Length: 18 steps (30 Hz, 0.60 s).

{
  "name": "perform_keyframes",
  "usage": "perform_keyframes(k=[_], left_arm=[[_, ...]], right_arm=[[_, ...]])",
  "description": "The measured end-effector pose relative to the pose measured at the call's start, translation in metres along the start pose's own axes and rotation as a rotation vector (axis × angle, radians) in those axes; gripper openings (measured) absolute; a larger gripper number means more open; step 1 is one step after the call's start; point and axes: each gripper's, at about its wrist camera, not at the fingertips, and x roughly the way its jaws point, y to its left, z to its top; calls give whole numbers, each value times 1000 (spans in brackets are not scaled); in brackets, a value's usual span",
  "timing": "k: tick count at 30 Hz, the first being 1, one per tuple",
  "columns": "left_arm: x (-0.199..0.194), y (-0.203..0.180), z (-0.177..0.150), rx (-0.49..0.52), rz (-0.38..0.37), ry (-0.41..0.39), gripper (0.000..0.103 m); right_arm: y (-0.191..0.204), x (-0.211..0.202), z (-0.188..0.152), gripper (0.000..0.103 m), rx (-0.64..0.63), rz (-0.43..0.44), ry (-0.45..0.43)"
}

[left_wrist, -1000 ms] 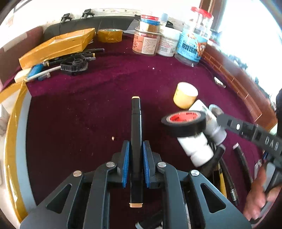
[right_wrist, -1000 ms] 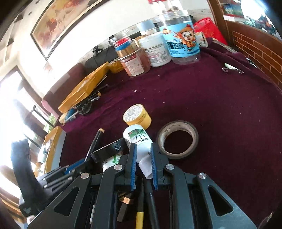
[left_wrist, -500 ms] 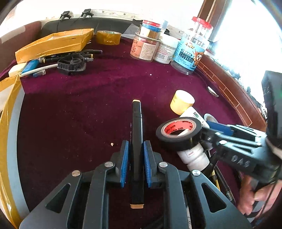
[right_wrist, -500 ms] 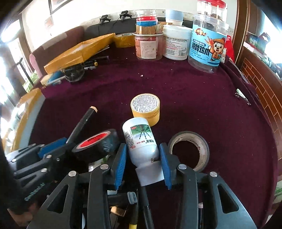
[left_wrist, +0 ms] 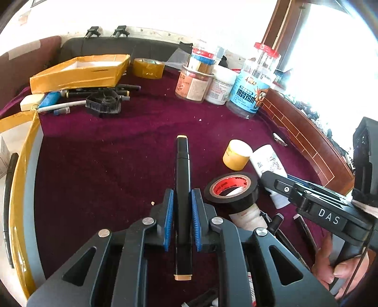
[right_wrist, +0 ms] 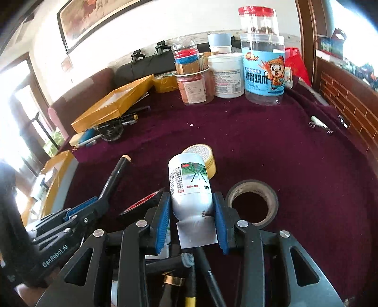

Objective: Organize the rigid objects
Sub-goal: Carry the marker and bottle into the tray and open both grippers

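My left claw (left_wrist: 182,222) stays clamped on the black marker (left_wrist: 182,189); my right claw (right_wrist: 191,219), having widened, now grips the white bottle (right_wrist: 189,184); both are ready for sorting.

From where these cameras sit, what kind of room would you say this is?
Probably a living room at home, with a cluttered table in use for sorting. A framed painting hangs on the wall, a dark sofa back runs behind the table's maroon cloth, and snack jars stand along its far edge.
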Motion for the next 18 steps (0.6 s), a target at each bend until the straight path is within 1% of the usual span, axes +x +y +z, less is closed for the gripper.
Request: perform_keyframes(k=[3, 14, 18], left_arm=[[-2, -5, -1, 21, 8, -10, 12], [-3, -6, -2, 27, 24, -16, 12], [-8, -9, -2, 40, 39, -44, 12]], right_arm=[[3, 0, -1, 31, 7, 26, -3], [11, -3, -5, 31, -13, 40, -32], [15, -7, -5, 31, -23, 58, -53]])
